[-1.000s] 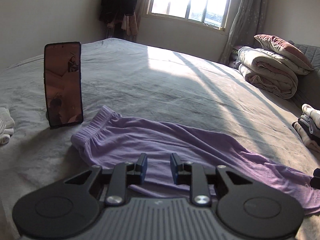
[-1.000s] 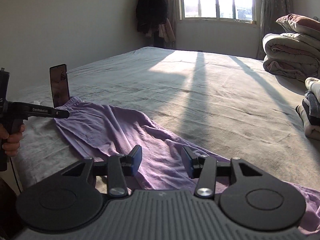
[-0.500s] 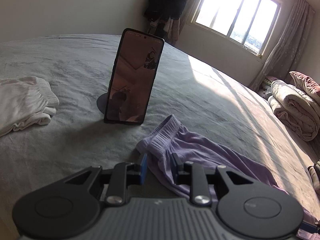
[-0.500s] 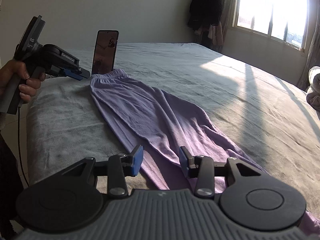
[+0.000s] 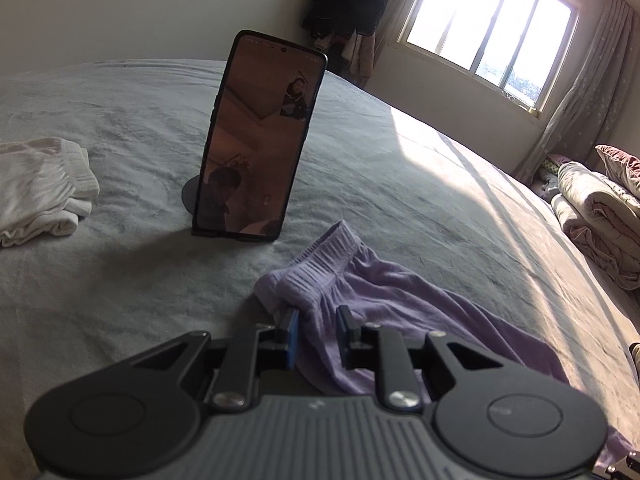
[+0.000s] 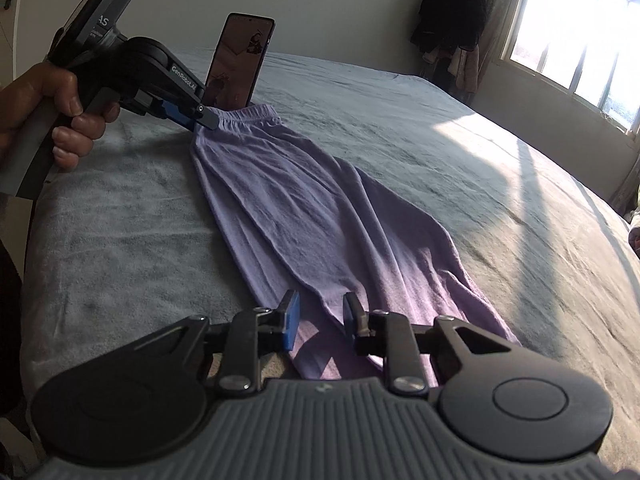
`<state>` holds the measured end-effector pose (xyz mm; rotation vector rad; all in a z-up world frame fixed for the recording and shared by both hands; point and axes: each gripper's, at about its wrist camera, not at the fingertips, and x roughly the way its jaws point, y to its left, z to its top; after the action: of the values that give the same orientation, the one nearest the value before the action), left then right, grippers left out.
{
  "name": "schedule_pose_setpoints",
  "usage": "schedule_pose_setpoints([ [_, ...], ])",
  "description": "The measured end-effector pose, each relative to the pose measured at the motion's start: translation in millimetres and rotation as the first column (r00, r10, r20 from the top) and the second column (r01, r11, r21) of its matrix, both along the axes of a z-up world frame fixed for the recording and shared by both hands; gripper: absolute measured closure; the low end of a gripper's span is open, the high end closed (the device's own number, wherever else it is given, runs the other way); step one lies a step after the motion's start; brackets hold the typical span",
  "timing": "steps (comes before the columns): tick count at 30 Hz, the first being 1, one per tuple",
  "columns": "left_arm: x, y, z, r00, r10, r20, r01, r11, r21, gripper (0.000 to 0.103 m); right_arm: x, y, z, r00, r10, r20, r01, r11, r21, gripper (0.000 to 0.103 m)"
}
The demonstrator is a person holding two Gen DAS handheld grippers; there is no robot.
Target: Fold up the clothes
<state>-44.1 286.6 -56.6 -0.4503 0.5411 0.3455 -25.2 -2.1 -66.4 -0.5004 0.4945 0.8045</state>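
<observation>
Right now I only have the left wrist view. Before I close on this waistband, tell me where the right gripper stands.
Observer: The right gripper is down at the leg part of the purple trousers. Its jaws are open, with the near edge of the cloth between them.
Operator: Report how the cloth lies between the two tools.
Observer: It lies flat and stretched lengthwise along the bed edge. The waistband end is by the phone, and there are shallow lengthwise wrinkles.
Operator: Check my left tool from outside.
Observer: The tip of the left gripper sits at the waistband's near corner.
</observation>
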Motion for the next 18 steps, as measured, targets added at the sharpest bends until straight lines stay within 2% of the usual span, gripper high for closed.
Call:
schedule_pose_setpoints([
  [2, 1, 1, 0, 1.0, 0.012, 0.001, -0.012, 1.0, 0.009, 0.086, 2, 5, -1, 1.0, 0.002, -0.002, -0.002, 1.0, -0.011, 0.089],
  [4, 3, 3, -2, 1.0, 0.013, -0.001, -0.013, 1.0, 0.002, 0.095, 5, 11, -2, 1.0, 0.004, -0.005, -0.004, 1.0, -0.021, 0.091],
  [8, 5, 9, -4, 1.0, 0.025, 0.0, -0.025, 1.0, -0.017, 0.097, 7, 14, 1, 1.0, 0.003, -0.017, -0.004, 1.0, -0.025, 0.099],
  [12, 4, 13, -3, 0.999, 0.031, 0.012, -0.03, 0.999, -0.027, 0.097, 5, 16, 6, 1.0, 0.013, -0.01, -0.013, 0.999, -0.041, 0.098],
  [13, 4, 13, -3, 0.999, 0.03, 0.013, -0.03, 0.999, -0.027, 0.096, 4, 17, 7, 1.0, 0.016, -0.007, -0.017, 0.999, -0.046, 0.09],
  [14, 4, 14, -3, 0.999, 0.03, 0.014, -0.03, 0.999, -0.028, 0.096, 4, 18, 7, 1.0, 0.017, -0.011, -0.017, 0.998, -0.053, 0.087],
  [18, 4, 16, -3, 0.999, 0.033, 0.013, -0.032, 0.999, -0.044, 0.096, 7, 21, 3, 0.999, 0.015, -0.028, -0.017, 0.998, -0.065, 0.087],
])
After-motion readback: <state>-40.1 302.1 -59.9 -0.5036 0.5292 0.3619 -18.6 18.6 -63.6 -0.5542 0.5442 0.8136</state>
